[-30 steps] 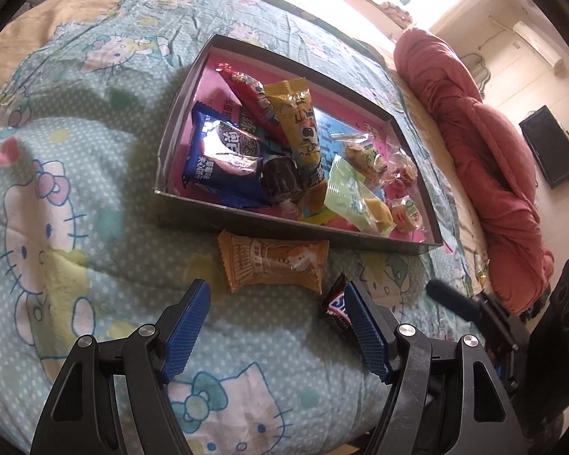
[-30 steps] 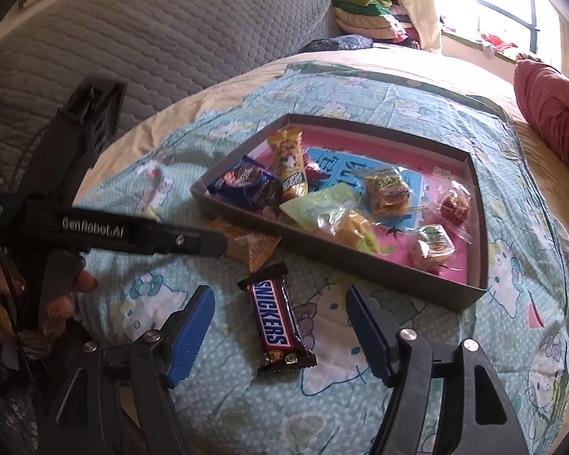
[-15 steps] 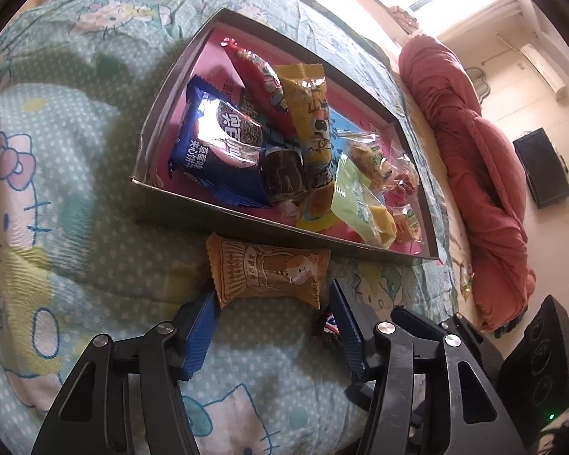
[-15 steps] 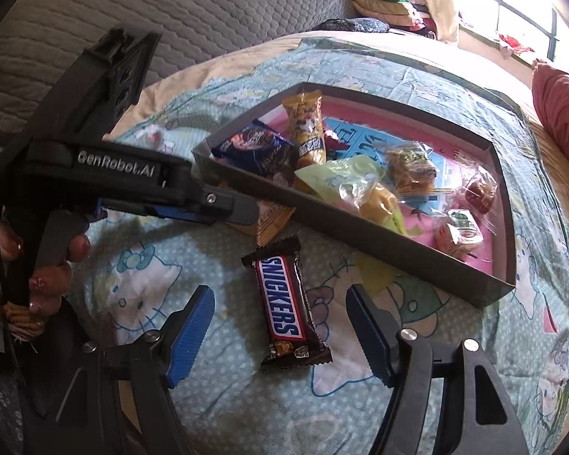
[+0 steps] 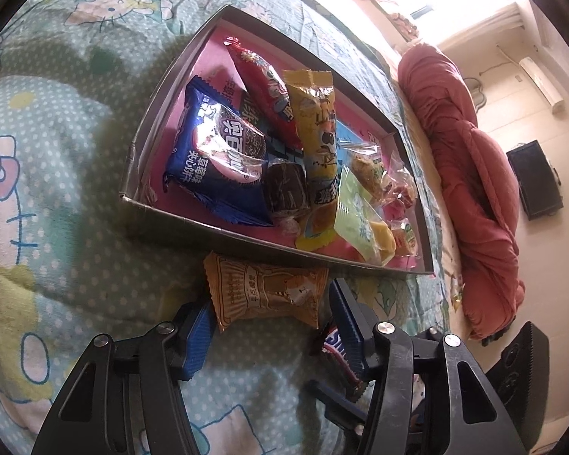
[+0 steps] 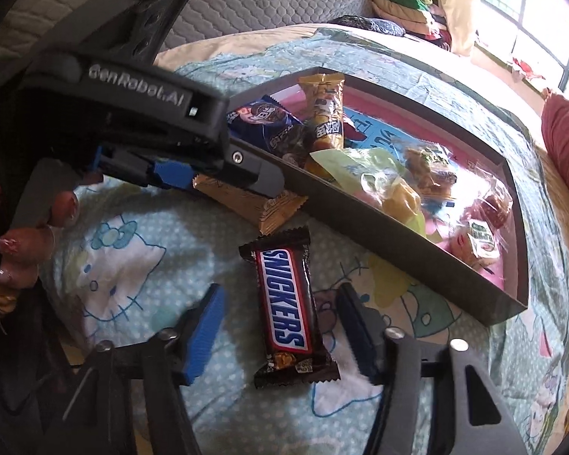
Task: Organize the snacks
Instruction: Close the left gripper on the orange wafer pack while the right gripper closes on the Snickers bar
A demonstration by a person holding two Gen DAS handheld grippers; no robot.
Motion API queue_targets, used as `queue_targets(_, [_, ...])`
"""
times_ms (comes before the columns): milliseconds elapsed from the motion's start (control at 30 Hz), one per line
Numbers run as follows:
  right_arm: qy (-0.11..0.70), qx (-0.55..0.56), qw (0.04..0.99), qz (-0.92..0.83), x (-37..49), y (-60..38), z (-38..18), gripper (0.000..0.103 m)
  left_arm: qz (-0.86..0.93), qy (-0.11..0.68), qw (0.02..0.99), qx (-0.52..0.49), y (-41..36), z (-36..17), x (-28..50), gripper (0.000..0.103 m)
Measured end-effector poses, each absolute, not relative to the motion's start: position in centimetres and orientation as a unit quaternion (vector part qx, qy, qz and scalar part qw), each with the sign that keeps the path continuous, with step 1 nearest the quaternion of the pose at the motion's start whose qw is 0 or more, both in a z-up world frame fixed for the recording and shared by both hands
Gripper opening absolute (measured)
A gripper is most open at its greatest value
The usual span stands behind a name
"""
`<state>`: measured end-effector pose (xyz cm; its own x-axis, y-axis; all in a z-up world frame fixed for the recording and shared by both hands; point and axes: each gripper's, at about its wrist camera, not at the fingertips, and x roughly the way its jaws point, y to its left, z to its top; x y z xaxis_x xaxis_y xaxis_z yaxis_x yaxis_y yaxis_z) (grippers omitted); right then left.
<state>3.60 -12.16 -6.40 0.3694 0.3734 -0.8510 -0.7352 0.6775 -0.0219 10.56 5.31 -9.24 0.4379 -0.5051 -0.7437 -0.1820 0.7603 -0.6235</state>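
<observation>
— Lying on the soft, dotted cartoon-cat bedspread, what's what?

— An orange crinkly snack packet, pillow-shaped with crimped ends, sits just outside the near wall of the shallow grey cardboard tray. The left gripper is released, its ribbed blue pads either side of that packet, the left pad touching its corner.

— And the tray?

— Pink-lined, holding glossy wrappers: a blue biscuit pack, a long yellow packet, a red one, a pale green sachet and small clear-wrapped sweets.

— The right side?

— The right gripper is also spread wide, straddling a dark brown Snickers bar that lies flat on the bed, lengthwise between the pads, touching neither.

— Different from a second ago?

— Both grippers have come closer. The left one has moved from well short of the orange packet to bracketing it; the Snickers has not shifted, though it now reaches deeper between the right pads.
</observation>
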Motion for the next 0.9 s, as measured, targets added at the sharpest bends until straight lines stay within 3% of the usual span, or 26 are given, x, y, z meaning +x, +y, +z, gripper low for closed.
queue_targets(200, [0.444,-0.208,0.8,0.347,4.2,-11.8,-7.1,0.047,-0.104,0.519,0.777,-0.341,5.8,-9.7,10.8,0.048])
queue_targets(267, [0.441,-0.213,0.801,0.345,4.3,-11.7,-7.1,0.033,-0.105,0.517,0.776,-0.344,6.0,-9.8,10.7,0.044])
queue_targets(300, [0.438,-0.217,0.802,0.343,4.3,-11.6,-7.1,0.031,-0.105,0.516,0.777,-0.344,6.0,-9.8,10.7,0.024])
queue_targets(333, [0.438,-0.218,0.803,0.342,4.4,-11.5,-7.0,0.03,-0.106,0.518,0.776,-0.344,5.9,-9.9,10.7,0.023])
queue_targets(900, [0.434,-0.112,0.827,0.341,6.0,-15.2,-3.6,0.029,-0.132,0.489,0.815,-0.283,4.1,-5.8,9.6,0.017])
